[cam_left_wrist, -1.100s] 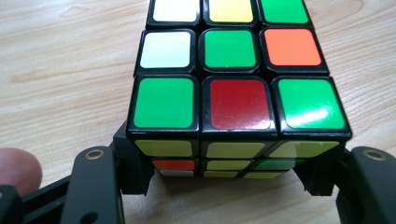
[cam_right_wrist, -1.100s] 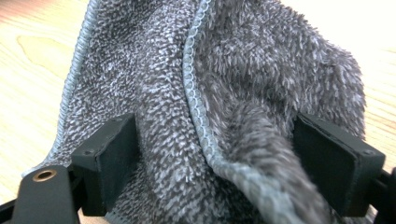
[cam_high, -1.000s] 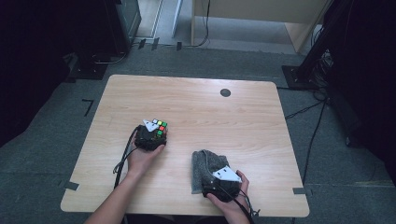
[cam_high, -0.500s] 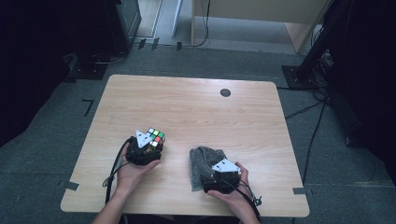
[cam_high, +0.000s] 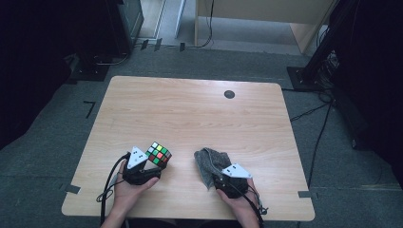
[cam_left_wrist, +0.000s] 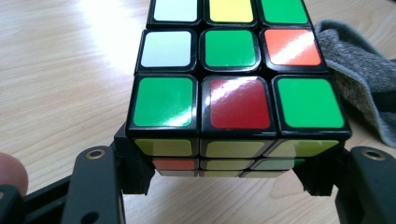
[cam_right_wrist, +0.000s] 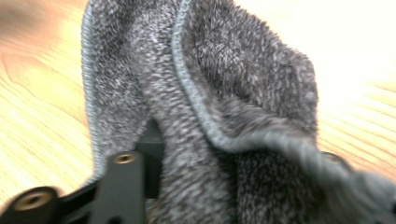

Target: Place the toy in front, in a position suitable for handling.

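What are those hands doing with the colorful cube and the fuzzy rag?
A person sits at a wooden table with tongs in each hand. The left tongs are clamped on the sides of a puzzle cube, holding it near the table's front edge. The right tongs have just been closing, with a bunched grey cloth between them. Cube and cloth sit side by side, a little apart.
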The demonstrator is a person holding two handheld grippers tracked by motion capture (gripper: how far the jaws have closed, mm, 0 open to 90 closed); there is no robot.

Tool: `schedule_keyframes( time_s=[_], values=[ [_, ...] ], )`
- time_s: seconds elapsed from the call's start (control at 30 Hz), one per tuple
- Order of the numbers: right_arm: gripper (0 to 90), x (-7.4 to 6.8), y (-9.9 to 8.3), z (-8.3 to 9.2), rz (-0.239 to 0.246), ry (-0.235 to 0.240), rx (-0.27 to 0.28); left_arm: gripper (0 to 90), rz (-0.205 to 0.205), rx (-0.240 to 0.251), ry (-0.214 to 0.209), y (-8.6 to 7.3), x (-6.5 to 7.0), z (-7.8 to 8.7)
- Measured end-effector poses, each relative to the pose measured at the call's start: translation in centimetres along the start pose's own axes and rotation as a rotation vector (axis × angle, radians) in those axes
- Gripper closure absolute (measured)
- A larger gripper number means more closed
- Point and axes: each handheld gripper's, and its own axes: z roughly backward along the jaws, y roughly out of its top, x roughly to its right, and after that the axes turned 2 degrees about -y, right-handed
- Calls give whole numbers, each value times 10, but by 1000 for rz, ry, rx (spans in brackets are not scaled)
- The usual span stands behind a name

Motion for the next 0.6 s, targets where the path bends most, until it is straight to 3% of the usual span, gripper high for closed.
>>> schedule_keyframes(
  time_s=[0.07, 0.13, 0.17, 0.27, 0.4, 0.47, 0.6],
  values=[
    [626, 1, 0, 1, -9, -1, 13, 342, -11, -6, -3, 0, 1, 0],
    [701, 2, 2, 6, -42, 23, 39, 342, -77, -21, -16, -2, 6, 2],
    [701, 2, 2, 6, -42, 23, 39, 342, -77, -21, -16, -2, 6, 2],
    [720, 1, 9, 16, -33, 53, 75, 341, -137, -38, -38, -4, 16, 0],
    [713, -5, 15, 23, -19, 74, 102, 342, -154, -44, -76, -5, 25, -5],
    [708, -15, 20, 29, 0, 70, 126, 342, -192, -50, -115, -6, 36, -9],
    [704, -21, 26, 33, -21, 120, 149, 341, -213, -52, -143, -7, 46, -11]
  ],
)
